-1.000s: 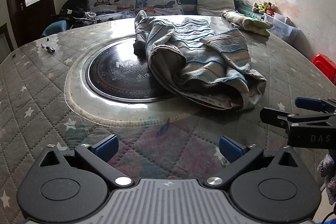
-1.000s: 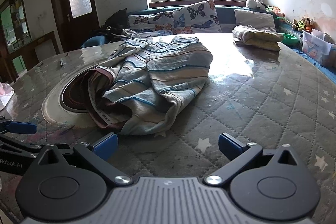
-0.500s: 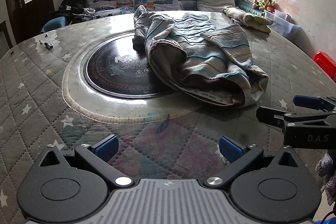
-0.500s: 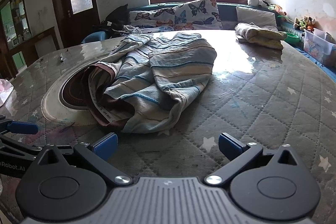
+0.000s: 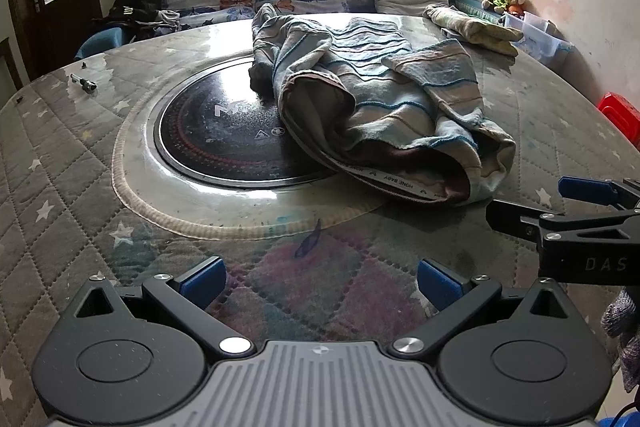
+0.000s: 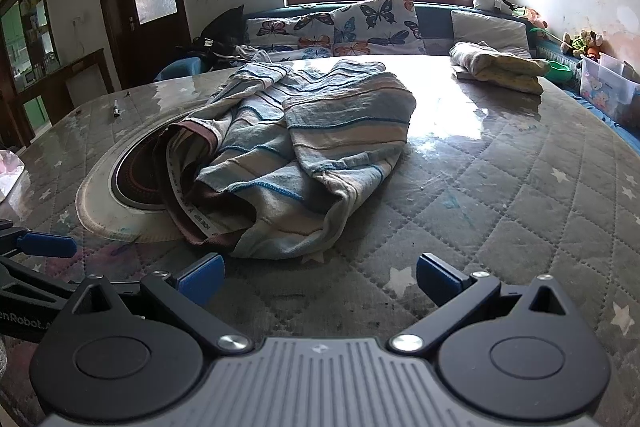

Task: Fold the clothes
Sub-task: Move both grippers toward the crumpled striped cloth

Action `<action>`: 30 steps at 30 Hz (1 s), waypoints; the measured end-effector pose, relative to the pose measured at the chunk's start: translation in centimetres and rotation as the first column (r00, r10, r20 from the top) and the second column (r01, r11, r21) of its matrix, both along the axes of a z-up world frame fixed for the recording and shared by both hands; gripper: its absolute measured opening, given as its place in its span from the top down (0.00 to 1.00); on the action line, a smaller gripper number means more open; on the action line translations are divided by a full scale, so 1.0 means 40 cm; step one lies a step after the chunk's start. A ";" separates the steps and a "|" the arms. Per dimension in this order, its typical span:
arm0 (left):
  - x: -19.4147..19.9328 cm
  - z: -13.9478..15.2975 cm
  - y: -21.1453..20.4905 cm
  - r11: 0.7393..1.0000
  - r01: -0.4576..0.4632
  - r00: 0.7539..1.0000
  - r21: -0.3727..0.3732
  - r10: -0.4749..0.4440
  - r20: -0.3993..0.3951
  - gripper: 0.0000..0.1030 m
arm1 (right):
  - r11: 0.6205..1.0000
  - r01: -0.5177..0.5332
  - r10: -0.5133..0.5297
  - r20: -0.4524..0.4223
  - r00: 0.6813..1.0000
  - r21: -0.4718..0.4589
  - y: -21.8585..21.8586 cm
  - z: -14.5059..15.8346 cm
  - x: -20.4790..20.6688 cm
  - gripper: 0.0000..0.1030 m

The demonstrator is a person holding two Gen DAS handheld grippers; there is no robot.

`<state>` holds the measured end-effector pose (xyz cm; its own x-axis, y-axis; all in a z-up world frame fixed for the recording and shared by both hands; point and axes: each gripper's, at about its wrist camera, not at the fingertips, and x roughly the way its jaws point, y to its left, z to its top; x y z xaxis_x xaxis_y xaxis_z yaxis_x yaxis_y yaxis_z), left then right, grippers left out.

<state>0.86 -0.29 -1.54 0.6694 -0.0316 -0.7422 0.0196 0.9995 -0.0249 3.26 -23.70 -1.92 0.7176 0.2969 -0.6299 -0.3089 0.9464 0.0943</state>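
A crumpled blue, beige and brown striped garment (image 5: 384, 107) lies on the quilted table (image 5: 60, 155), partly over a round black hob (image 5: 216, 135). It also shows in the right wrist view (image 6: 296, 155). My left gripper (image 5: 320, 281) is open and empty, low over the table's near side, short of the garment. My right gripper (image 6: 320, 277) is open and empty, just before the garment's near edge. The right gripper shows at the right in the left wrist view (image 5: 560, 211), and the left gripper at the left in the right wrist view (image 6: 36, 259).
A folded yellowish cloth (image 6: 500, 71) lies at the far right of the table. A small tool (image 5: 84, 83) lies far left. Butterfly cushions (image 6: 360, 23) line a bench behind. A clear bin (image 6: 608, 83) and a red stool (image 5: 620, 115) stand at the right.
Both grippers have moved forward, closer to the garment. The garment has not moved and both stay open.
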 end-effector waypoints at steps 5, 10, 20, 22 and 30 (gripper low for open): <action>0.007 0.000 -0.002 1.000 0.003 1.000 0.001 -0.003 -0.006 0.00 | 1.000 -0.006 0.006 -0.009 1.000 -0.003 0.003 -0.003 0.008 0.00; 0.013 0.001 -0.003 1.000 0.006 1.000 0.001 -0.006 -0.008 0.00 | 1.000 -0.007 0.007 -0.008 1.000 -0.008 0.004 -0.002 0.013 0.00; 0.030 0.002 -0.005 1.000 0.014 1.000 0.002 -0.014 -0.016 0.00 | 1.000 0.000 0.000 -0.012 1.000 -0.017 0.001 -0.001 0.025 0.00; 0.033 0.002 -0.004 1.000 0.015 1.000 0.001 -0.015 -0.018 0.00 | 1.000 0.001 -0.002 -0.012 1.000 -0.018 0.001 -0.001 0.027 0.00; 0.042 0.000 -0.003 1.000 0.017 1.000 -0.001 -0.017 -0.024 0.00 | 1.000 0.002 -0.003 -0.016 1.000 -0.024 0.002 -0.001 0.036 0.00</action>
<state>2.56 -0.43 -1.54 0.6505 -0.0433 -0.7583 0.0358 0.9990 -0.0264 4.71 -23.62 -1.97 0.7084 0.2802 -0.6478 -0.3053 0.9492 0.0767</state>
